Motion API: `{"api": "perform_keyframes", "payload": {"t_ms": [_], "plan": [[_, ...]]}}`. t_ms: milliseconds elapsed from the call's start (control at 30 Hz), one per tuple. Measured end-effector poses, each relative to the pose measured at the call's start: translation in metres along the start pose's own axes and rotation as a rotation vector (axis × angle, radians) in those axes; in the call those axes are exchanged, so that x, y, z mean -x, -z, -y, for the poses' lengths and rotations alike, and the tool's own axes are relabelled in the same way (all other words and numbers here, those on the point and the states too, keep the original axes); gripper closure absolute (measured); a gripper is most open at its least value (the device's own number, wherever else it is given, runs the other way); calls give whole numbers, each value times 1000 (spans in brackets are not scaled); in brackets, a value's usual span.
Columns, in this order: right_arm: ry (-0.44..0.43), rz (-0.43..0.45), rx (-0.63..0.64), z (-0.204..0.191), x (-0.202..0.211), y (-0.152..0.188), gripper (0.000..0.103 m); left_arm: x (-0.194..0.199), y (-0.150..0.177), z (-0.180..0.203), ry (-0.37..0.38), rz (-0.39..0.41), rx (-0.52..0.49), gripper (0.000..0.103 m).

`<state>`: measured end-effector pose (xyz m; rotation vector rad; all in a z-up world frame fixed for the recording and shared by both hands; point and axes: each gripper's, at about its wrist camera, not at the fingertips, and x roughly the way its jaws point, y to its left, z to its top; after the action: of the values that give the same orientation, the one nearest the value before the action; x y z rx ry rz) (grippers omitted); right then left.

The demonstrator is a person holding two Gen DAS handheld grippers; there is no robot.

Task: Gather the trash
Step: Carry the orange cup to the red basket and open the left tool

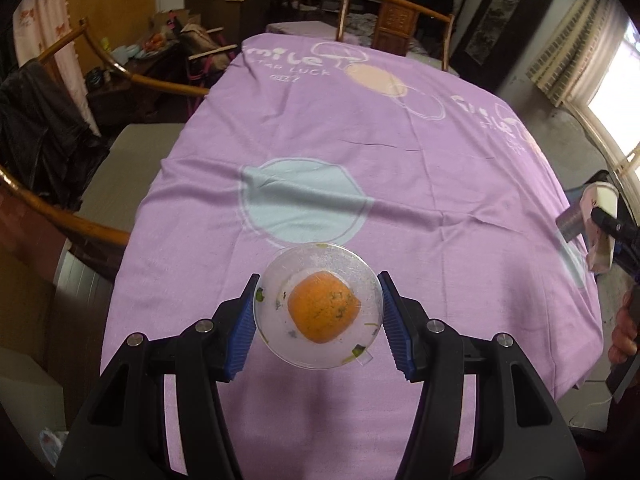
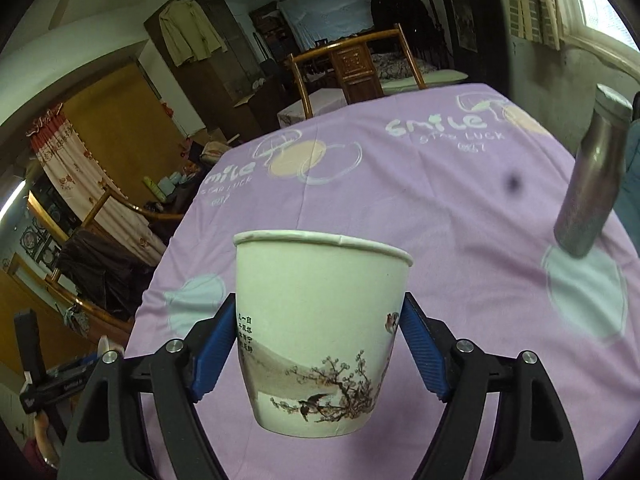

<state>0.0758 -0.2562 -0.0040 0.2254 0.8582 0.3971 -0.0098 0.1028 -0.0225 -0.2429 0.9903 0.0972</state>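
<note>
In the left wrist view, a clear plastic cup (image 1: 320, 258) is seen from above, with an orange round mass (image 1: 322, 310) and green flecks inside. My left gripper (image 1: 319, 280) is shut on it, blue pads pressing its rim on both sides, above the purple tablecloth (image 1: 360, 140). In the right wrist view, a white paper cup (image 2: 316, 320) printed with birds and blossom hangs upright above the cloth. My right gripper (image 2: 320, 300) is shut on the paper cup's sides. That paper cup (image 1: 602, 204) also shows at the right edge of the left wrist view.
A slim metal bottle (image 2: 592, 176) stands on the tablecloth (image 2: 440, 208) near its right edge. Wooden chairs (image 1: 396, 20) stand at the far end and along the left side (image 1: 60, 208) of the table. A person's hand (image 1: 624, 332) shows at the right.
</note>
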Motion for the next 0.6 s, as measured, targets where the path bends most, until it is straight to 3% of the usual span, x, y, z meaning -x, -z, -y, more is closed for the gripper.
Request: {"api": "perform_keyframes", "payload": {"t_ms": [300,600], "plan": [[-72,-125,50,-49,-11,43,25,18,15,-23,-14,37,10,47],[-213,-200,243,-141,-36,45,25,62,65,-90,-156,77,162,47]]}}
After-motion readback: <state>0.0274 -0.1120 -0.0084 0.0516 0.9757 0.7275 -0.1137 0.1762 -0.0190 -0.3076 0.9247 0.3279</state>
